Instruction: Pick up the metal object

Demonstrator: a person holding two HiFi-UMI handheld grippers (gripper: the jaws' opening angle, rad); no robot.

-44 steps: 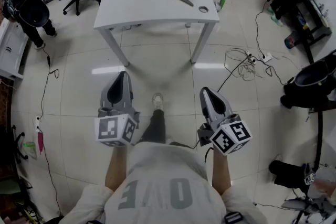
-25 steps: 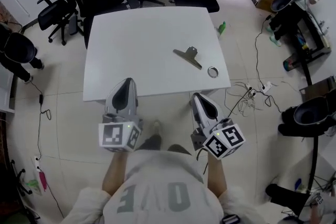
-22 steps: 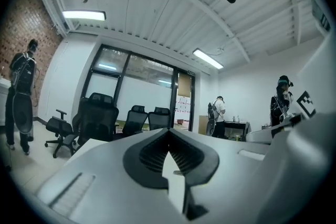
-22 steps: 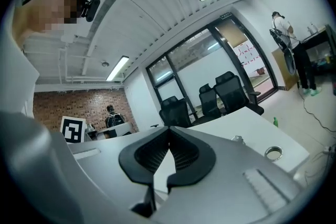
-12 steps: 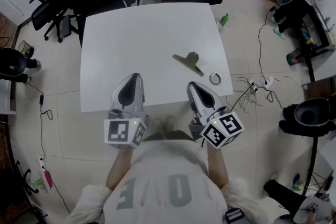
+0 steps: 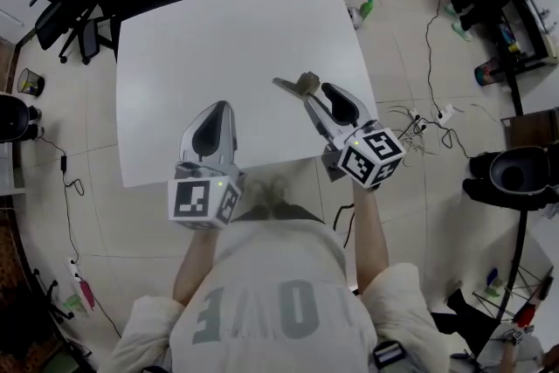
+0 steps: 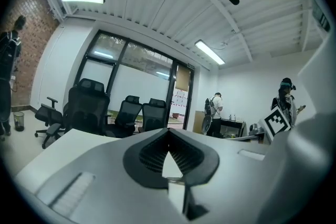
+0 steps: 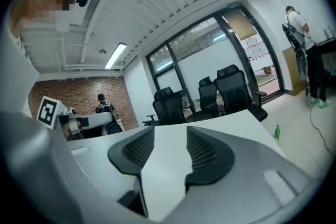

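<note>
- Approach step in hand, by the look of it: reaching in for the grasp, pickup not yet made.
- Right hand-held gripper (image 6: 316, 94) released and empty, opening at this moment. Nothing but bare white counter (image 6: 192, 39) between the ribbed pads in the right gripper view.
- Metal object (image 6: 295, 85), a flat grey piece with a raised part at one end, lying on the counter just ahead of the right hand-held gripper and slightly to its left. Looks close to the tips in the head view. Absent from the right gripper view, so contact cannot be confirmed.
- Left hand-held gripper (image 6: 218, 107) clenched tip to tip on nothing, hovering over the near edge of the counter, well apart from the object, which lies ahead and to its right.
- Next move probably calls for lowering the right hand-held gripper and easing forward and left until the raised part sits between the pads, then closing and lifting.
- Likely hazard: thin metal on a smooth top, apt to skate away if nudged before the pads close.
</note>
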